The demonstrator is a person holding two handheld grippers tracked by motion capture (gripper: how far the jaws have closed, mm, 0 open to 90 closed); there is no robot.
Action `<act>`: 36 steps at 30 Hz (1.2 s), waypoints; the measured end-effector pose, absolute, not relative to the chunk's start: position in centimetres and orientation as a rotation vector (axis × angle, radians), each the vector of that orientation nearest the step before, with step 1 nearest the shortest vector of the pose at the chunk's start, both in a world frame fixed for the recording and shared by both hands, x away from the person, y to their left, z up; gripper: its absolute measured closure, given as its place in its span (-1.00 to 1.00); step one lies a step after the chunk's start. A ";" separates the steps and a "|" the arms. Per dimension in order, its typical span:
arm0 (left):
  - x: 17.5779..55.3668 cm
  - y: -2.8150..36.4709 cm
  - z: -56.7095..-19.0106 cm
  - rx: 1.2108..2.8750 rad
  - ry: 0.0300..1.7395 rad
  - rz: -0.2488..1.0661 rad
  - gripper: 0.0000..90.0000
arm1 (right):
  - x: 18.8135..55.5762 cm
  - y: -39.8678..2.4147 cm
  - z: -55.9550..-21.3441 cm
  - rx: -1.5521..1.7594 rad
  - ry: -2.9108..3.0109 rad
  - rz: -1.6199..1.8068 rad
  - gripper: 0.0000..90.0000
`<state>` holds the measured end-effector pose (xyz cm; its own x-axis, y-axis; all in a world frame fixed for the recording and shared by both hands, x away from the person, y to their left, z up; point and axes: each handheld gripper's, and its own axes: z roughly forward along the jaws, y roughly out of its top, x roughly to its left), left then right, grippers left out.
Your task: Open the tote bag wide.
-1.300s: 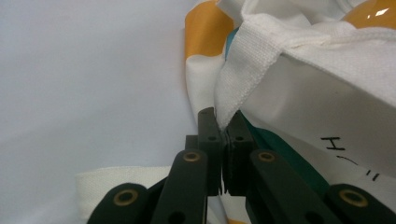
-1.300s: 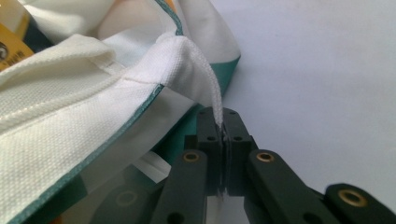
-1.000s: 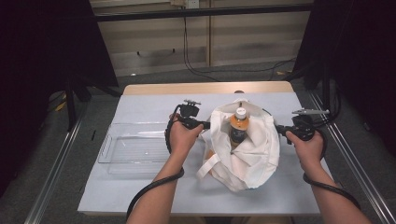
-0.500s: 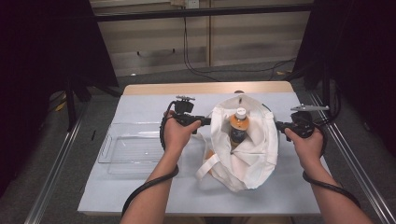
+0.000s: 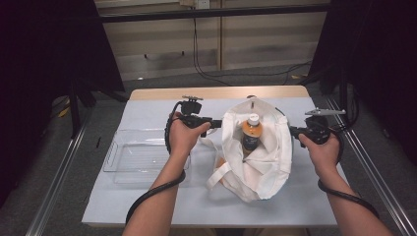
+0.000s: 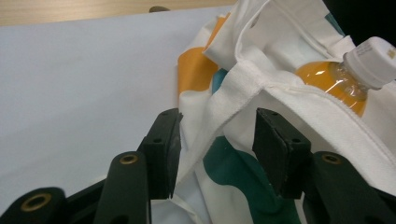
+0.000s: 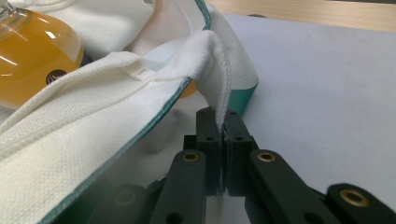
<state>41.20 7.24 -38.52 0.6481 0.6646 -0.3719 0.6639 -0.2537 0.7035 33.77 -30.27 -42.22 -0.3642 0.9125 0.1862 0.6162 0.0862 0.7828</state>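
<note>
The left gripper (image 6: 215,149) is letting go of the tote bag (image 5: 255,162): its fingers (image 6: 161,149) have just been opening, the bag's strap (image 6: 224,112) lying loose between them.

bottle (image 5: 252,135) lower half hidden inside bag (image 5: 265,167), cap (image 6: 376,56) cut off by edge

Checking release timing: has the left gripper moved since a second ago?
Yes. The left gripper has drawn slightly left, away from the bag, toward the clear tray; its jaws have just been opening, bag strap between them.
</note>
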 end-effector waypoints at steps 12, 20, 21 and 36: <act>41.4 7.8 -37.5 1.946 1.049 0.008 -0.01 | 33.7 -30.0 -42.1 1.513 2.022 1.167 0.96; 41.8 7.8 -36.9 1.921 1.068 0.011 -0.08 | 33.8 -29.9 -42.2 1.504 2.029 1.166 0.95; 41.9 7.8 -36.9 1.928 1.062 0.013 -0.09 | 33.8 -29.9 -42.2 1.503 2.030 1.166 0.95; 42.8 6.3 -36.1 1.924 1.053 0.012 -0.26 | 33.9 -29.7 -42.2 1.503 2.037 1.164 0.94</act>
